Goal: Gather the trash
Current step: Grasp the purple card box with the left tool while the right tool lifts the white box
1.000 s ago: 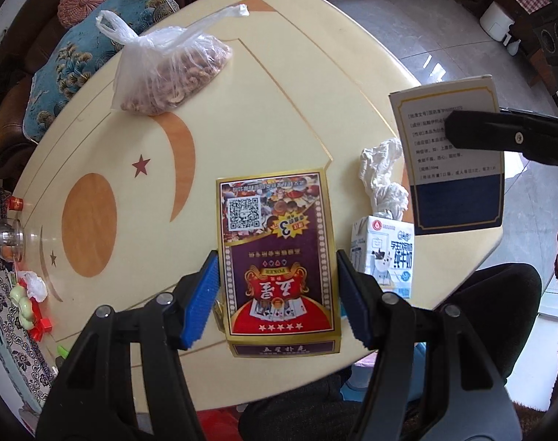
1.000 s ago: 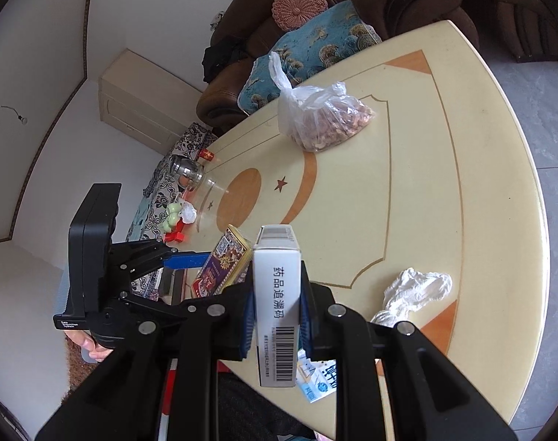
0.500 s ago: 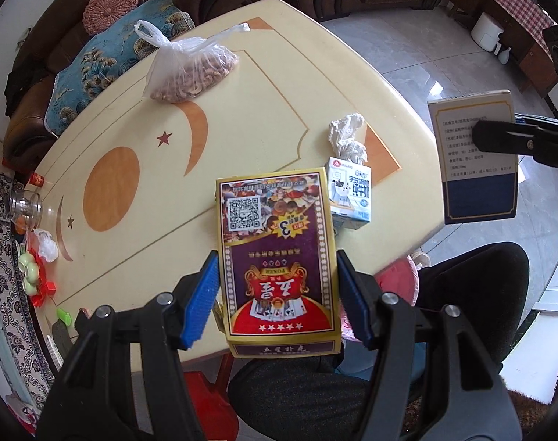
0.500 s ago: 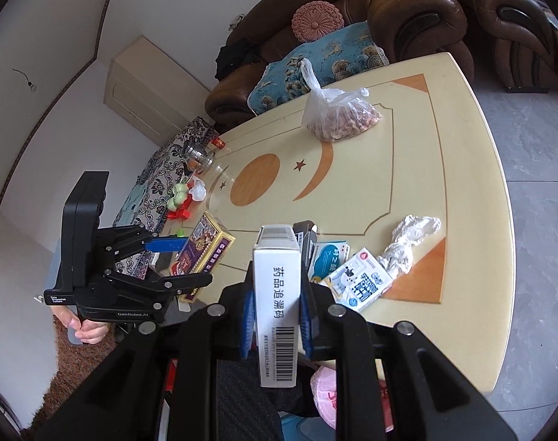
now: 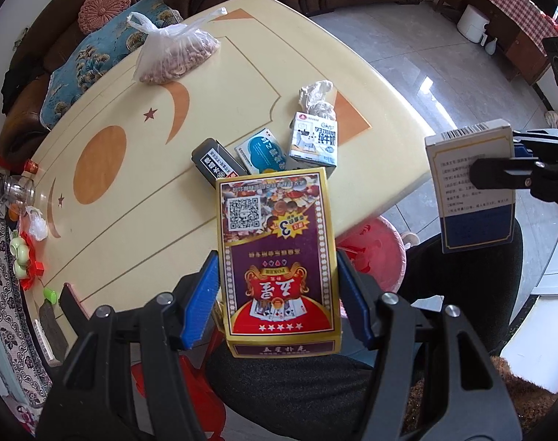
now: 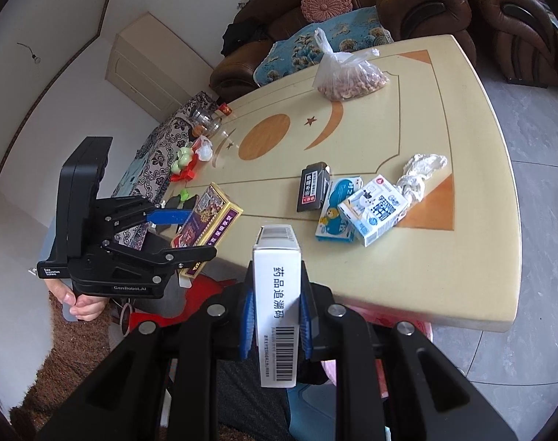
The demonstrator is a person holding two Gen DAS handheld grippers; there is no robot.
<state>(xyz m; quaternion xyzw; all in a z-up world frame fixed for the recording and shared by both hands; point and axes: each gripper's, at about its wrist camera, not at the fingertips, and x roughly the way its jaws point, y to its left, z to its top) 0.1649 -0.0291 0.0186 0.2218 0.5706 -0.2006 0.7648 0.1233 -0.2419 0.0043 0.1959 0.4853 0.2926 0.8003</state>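
Gripping a purple and gold playing-card box [image 5: 279, 261] between its blue pads, the left gripper [image 5: 278, 294] fills the lower centre of the left wrist frame, its jaws closed against the box's two long sides. In the right wrist frame that same box [image 6: 205, 222] sits at centre left, off the near edge of the bench [image 6: 426, 117].

The right gripper [image 6: 276, 314], at the bottom centre of its own frame, has its jaws pressed onto a white and blue medicine box [image 6: 277, 301] standing on end, barcode facing the lens. From the left wrist camera this box [image 5: 474, 187] appears at the right edge of the frame, out past the bench edge.

On the bench, right of centre in the right wrist frame, lie a black pack [image 6: 312, 186], a blue and white carton [image 6: 337, 215] and a milk carton [image 6: 376, 211], the last two touching or overlapping. Just above right of them is crumpled white paper [image 6: 420, 172]. A tied clear bag [image 6: 347, 75], apparently holding nuts, rests at the upper centre, well apart from the rest. A pink bin [image 5: 374, 250] seems to show below the bench edge, partly hidden.
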